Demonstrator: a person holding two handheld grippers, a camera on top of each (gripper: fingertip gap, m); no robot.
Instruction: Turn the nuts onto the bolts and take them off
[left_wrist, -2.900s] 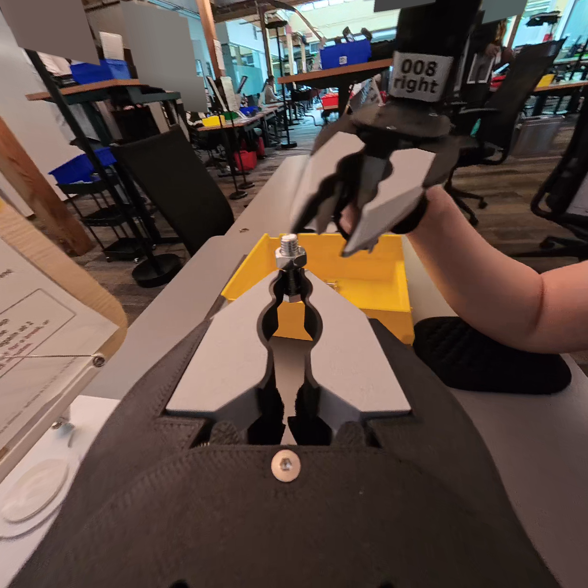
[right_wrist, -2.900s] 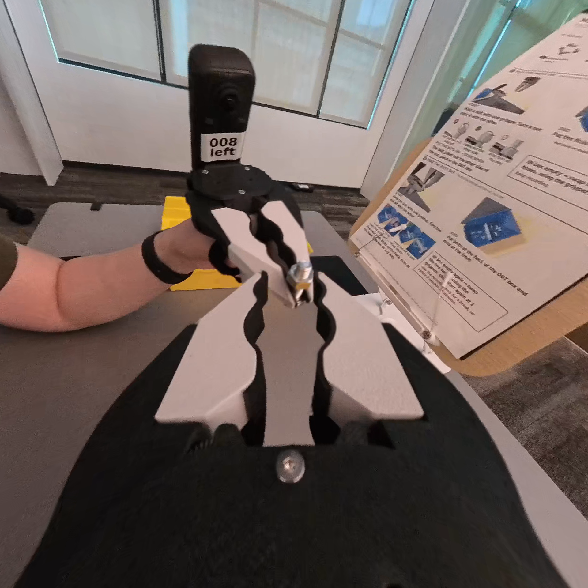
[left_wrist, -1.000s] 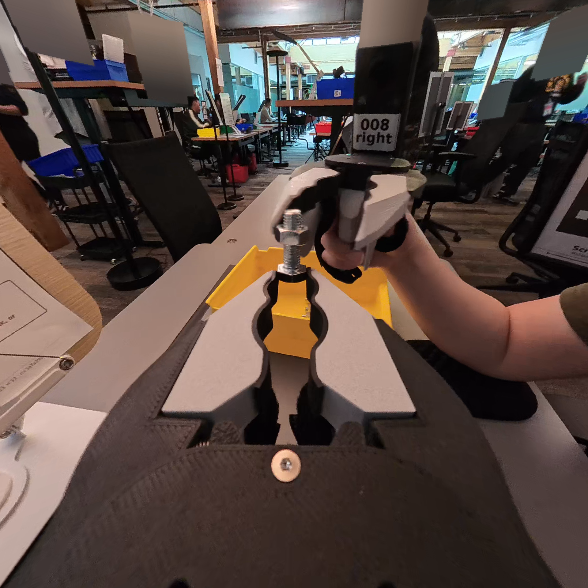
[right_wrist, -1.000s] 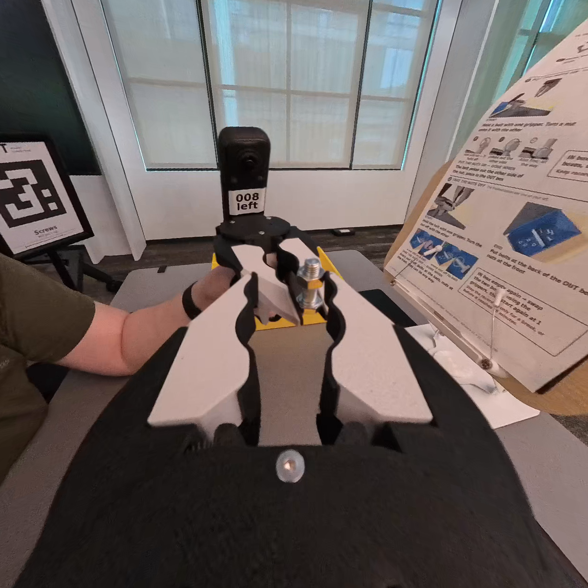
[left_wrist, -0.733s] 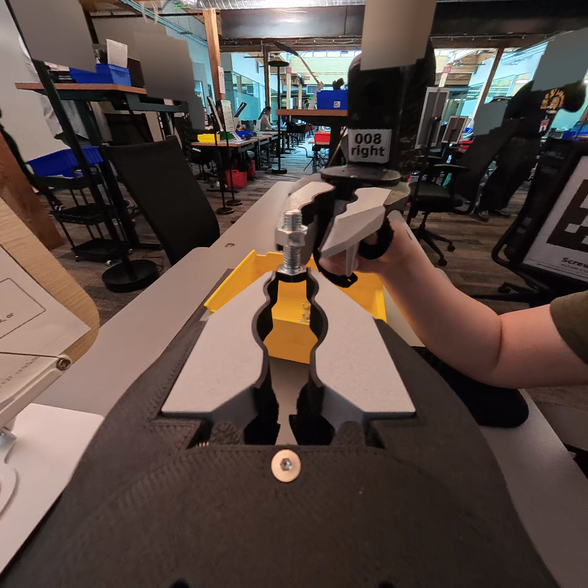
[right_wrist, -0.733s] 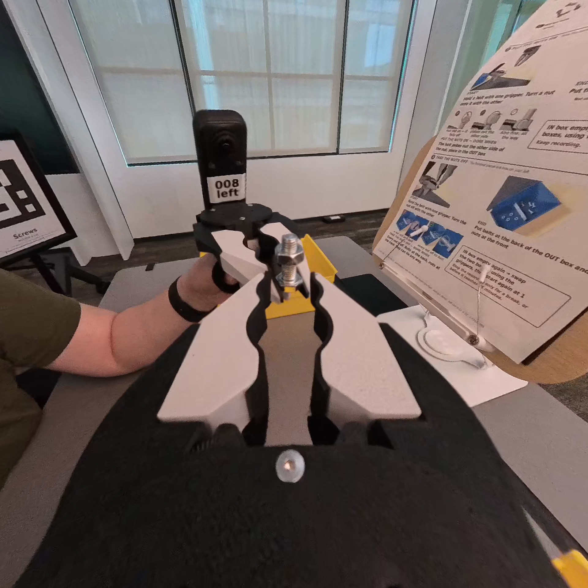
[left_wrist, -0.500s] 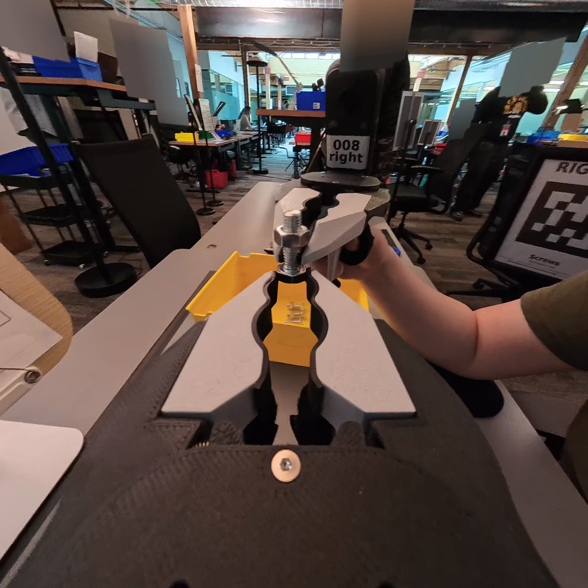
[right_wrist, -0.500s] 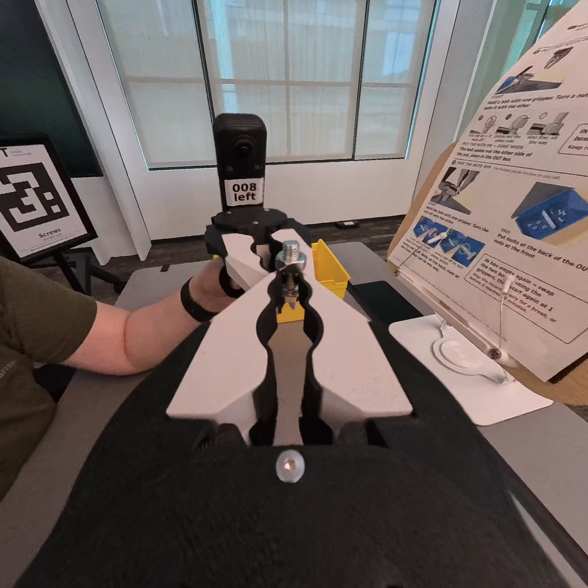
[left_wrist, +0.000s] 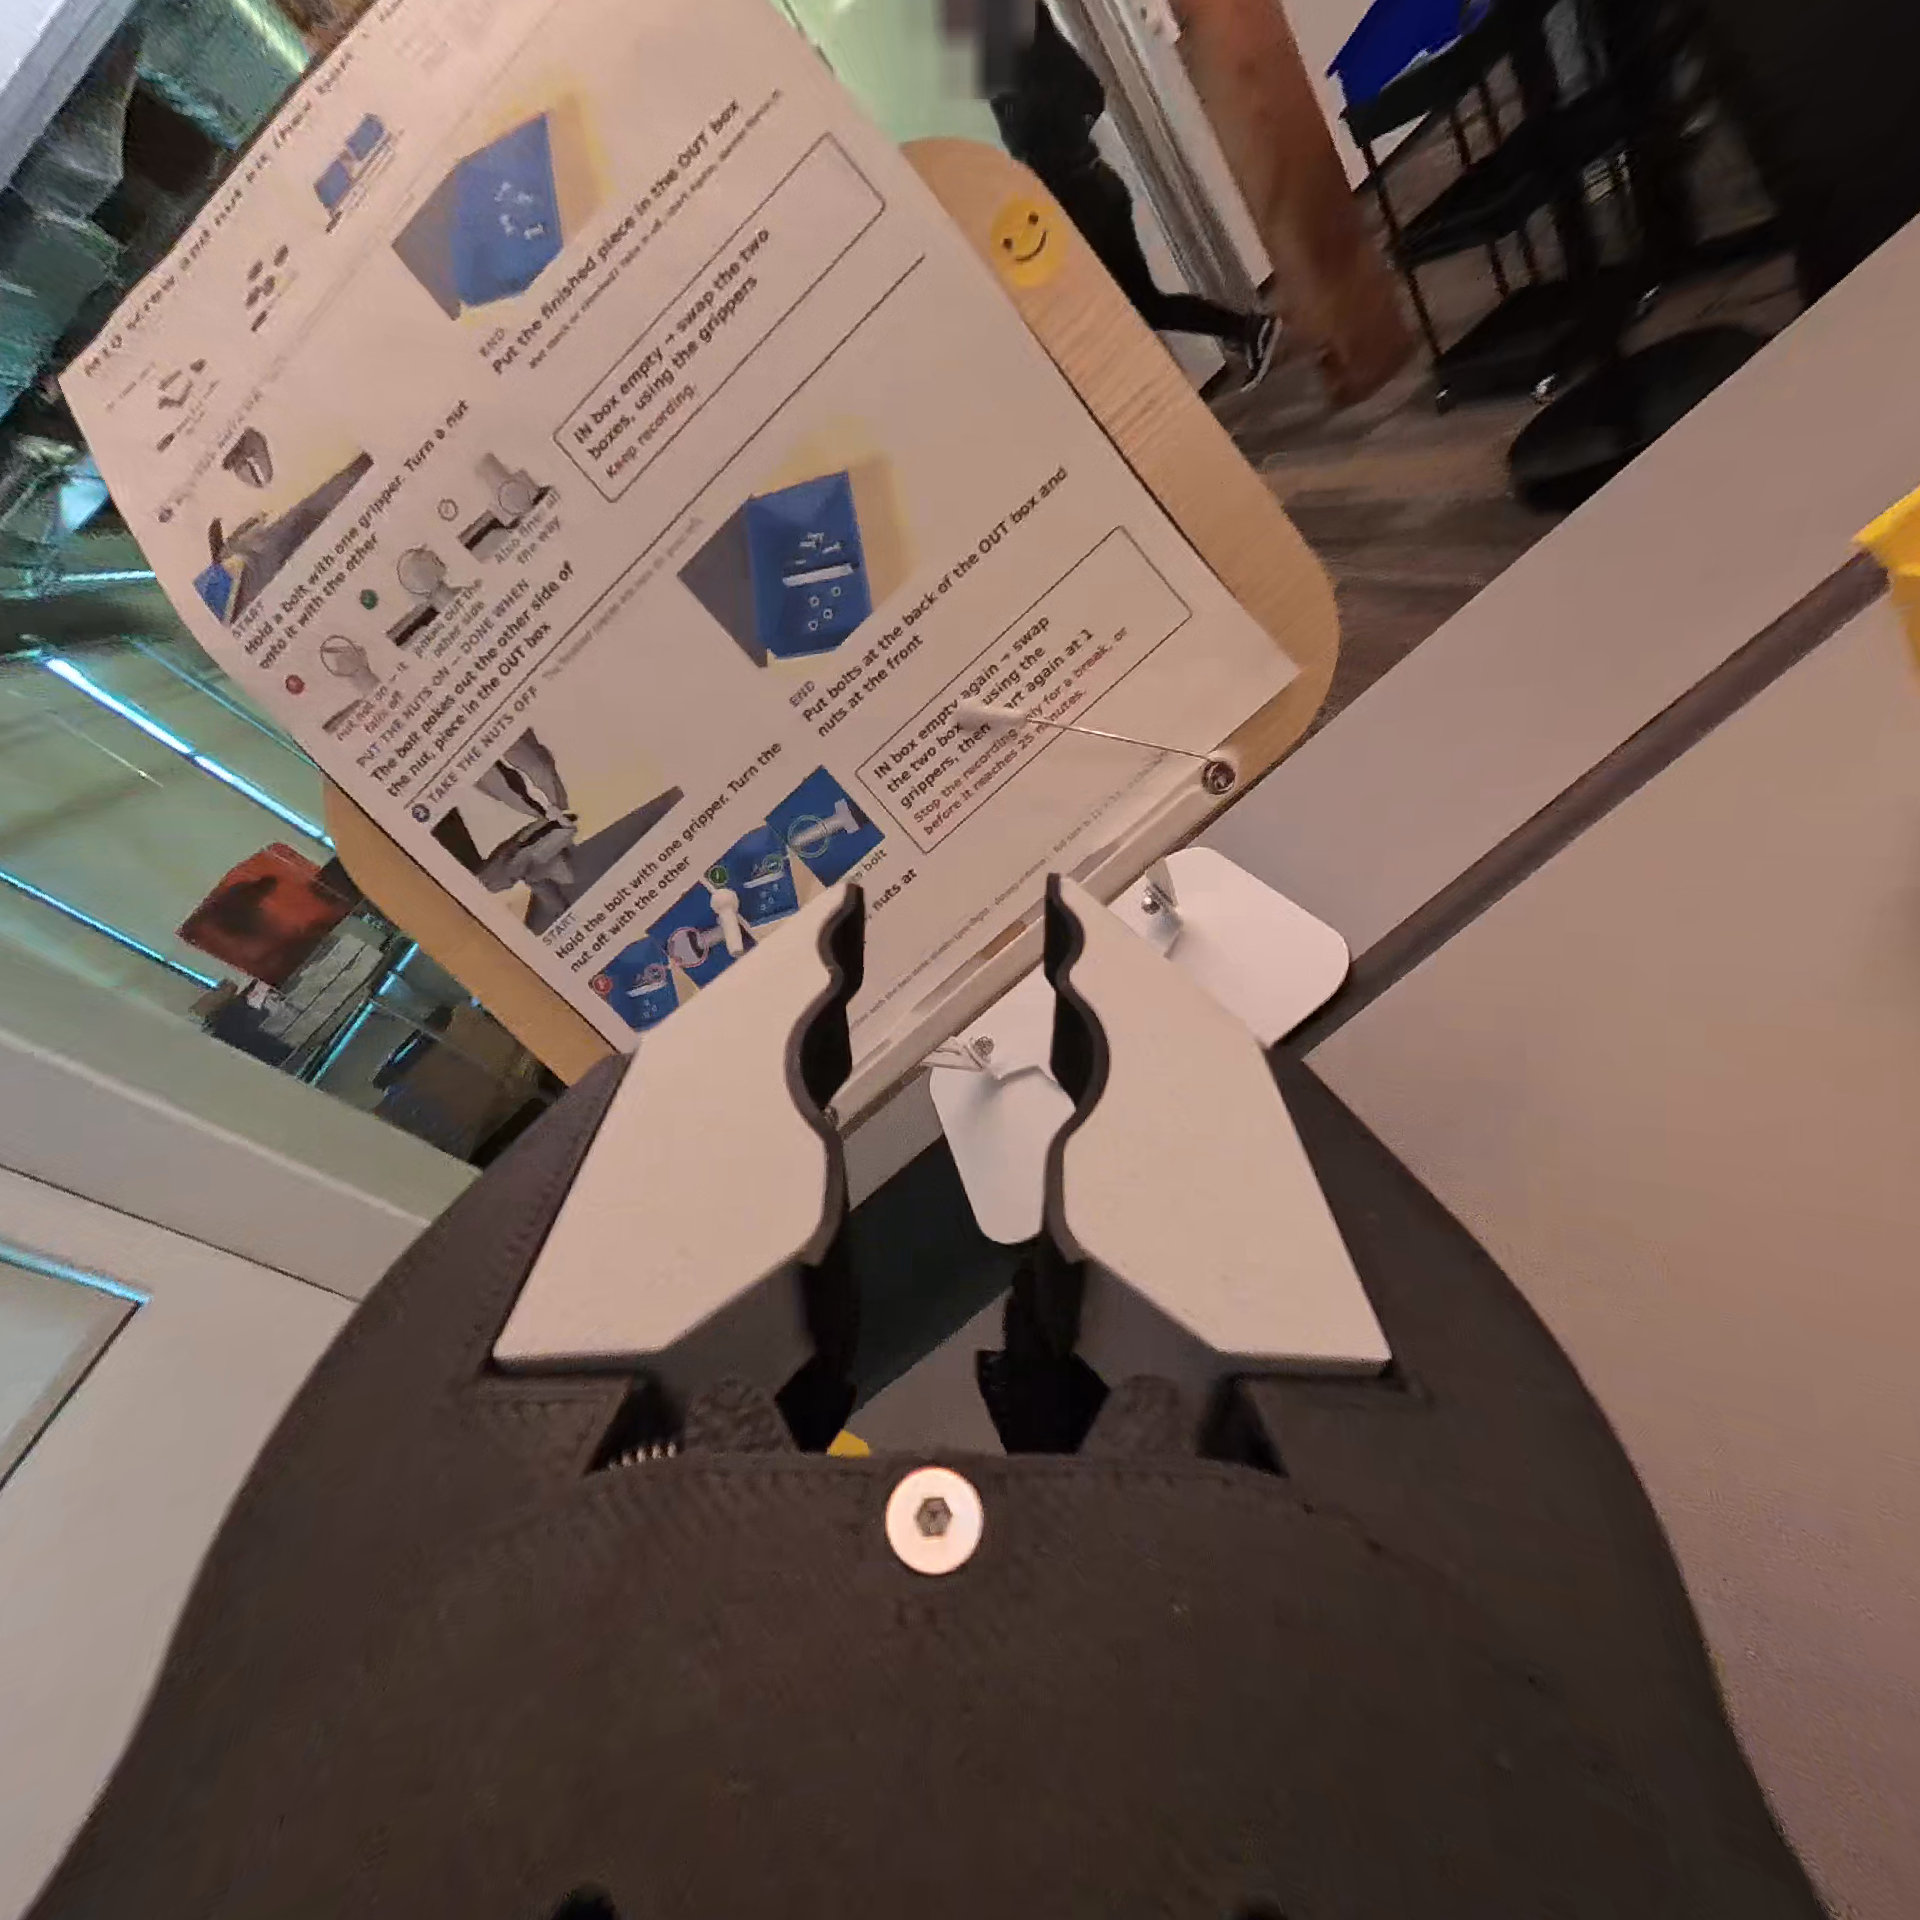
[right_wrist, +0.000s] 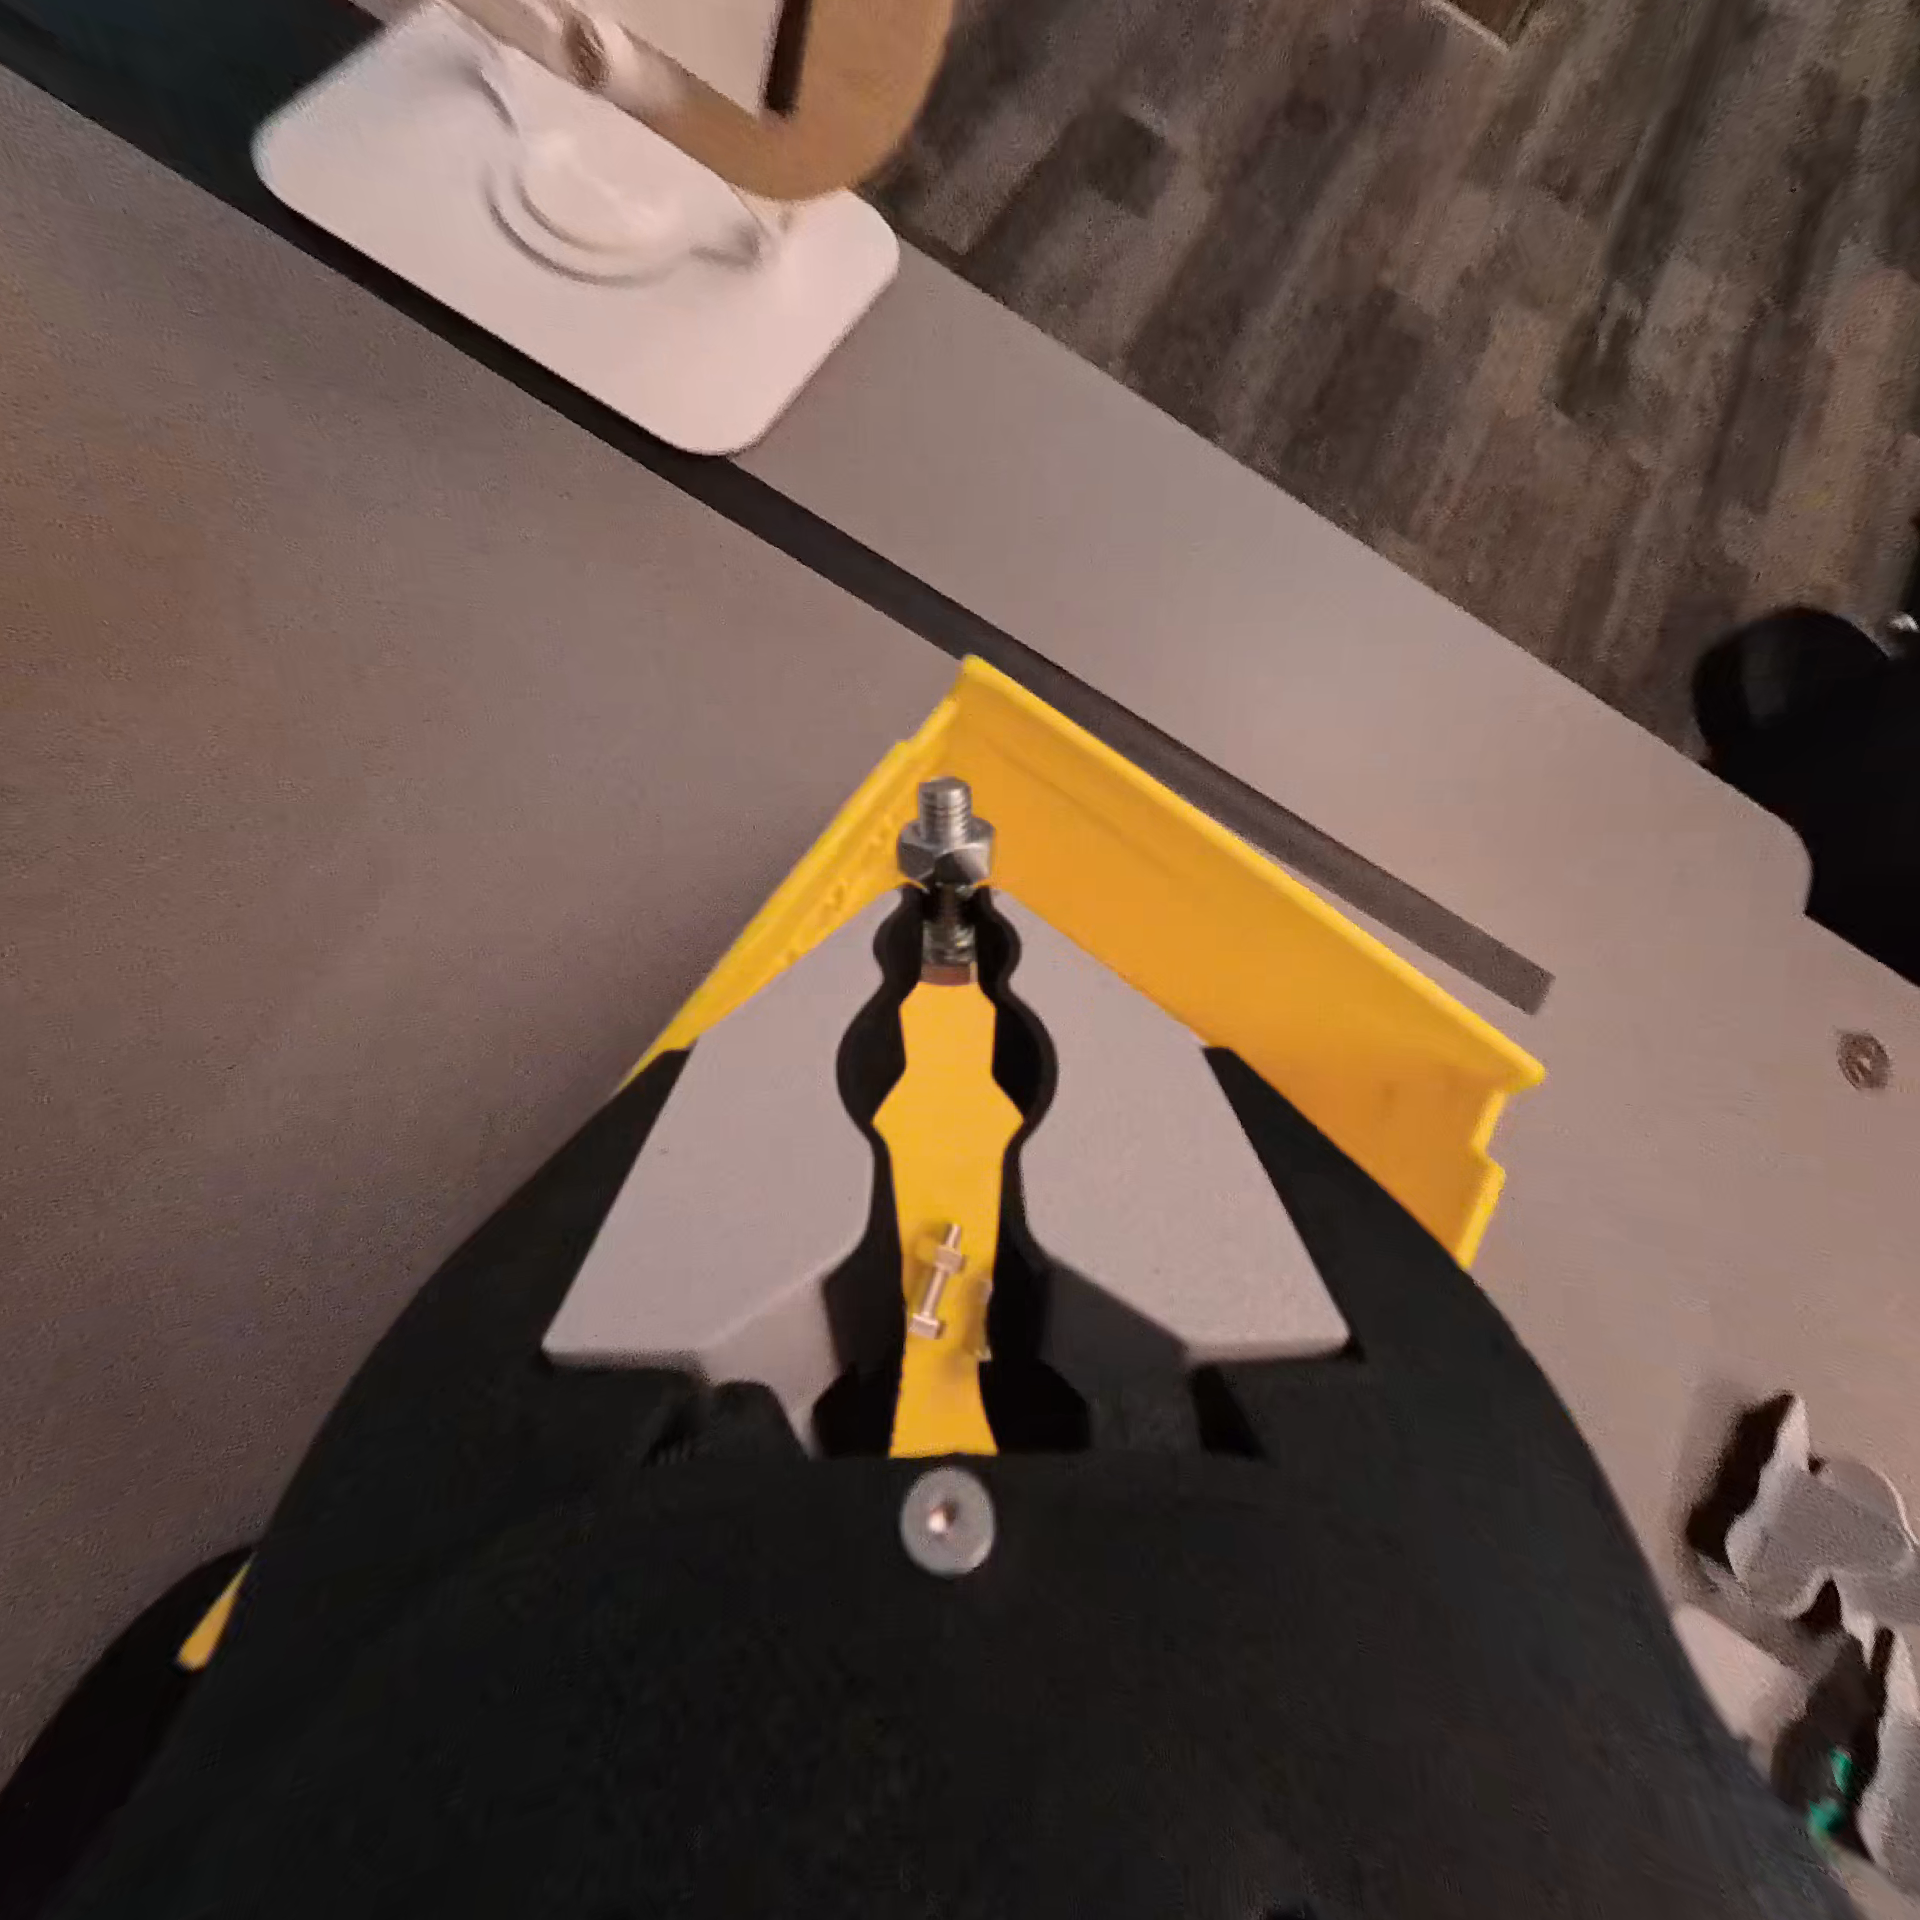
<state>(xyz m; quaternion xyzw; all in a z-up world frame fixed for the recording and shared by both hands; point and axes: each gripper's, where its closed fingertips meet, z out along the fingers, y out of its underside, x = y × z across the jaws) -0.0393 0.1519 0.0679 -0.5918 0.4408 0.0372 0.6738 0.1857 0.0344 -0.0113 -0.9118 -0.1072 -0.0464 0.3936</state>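
In the right wrist view my right gripper points down and is shut on the shank of a steel bolt. A hex nut sits on its thread just past the fingertips. The bolt hangs over a corner of the yellow bin. A small brass bolt with a nut lies on the bin floor and shows through the finger gap. My left gripper is open and empty, tilted and facing the instruction board. Blurred grey fingers, probably the left gripper's, show at the lower right of the right wrist view.
The board stands on a white base at the grey table's edge; the base also shows in the right wrist view. A dark seam crosses the table behind the bin. A corner of the yellow bin shows at the far right. There is about 25 cm between the tips of the two grippers.
The bolt with its nut has passed from the left gripper to the right. The left gripper has opened and swung toward the board. The right gripper has tipped down over the yellow bin.
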